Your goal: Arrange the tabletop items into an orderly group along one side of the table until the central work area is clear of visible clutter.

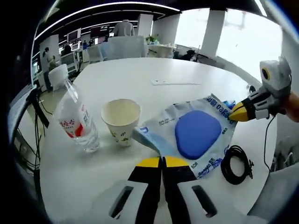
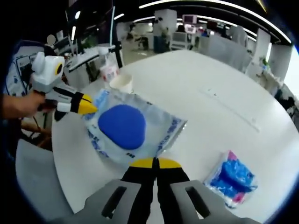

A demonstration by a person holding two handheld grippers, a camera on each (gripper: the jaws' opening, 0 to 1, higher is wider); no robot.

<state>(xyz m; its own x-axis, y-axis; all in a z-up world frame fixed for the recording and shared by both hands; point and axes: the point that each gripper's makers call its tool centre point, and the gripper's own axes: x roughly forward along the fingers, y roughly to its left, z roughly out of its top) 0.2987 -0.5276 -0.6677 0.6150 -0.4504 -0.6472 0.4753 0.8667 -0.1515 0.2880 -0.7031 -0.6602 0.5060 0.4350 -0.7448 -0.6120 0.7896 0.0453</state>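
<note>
Over packet [image 1: 196, 135], both claws closed.

In the left gripper view, the left gripper [image 1: 162, 161] is rising from the bottom with its yellow-tipped black jaws pressed together, nothing between them. The right gripper [image 1: 232, 113] is reaching in from the right, yellow tips together, a hand [image 1: 293, 106] holding it at the edge. In the right gripper view, the right gripper [image 2: 154, 163] is likewise showing its jaws closed. The left gripper [image 2: 91, 108] is coming in from the left, apparently closed, gripped by a hand [image 2: 21, 104].
</note>
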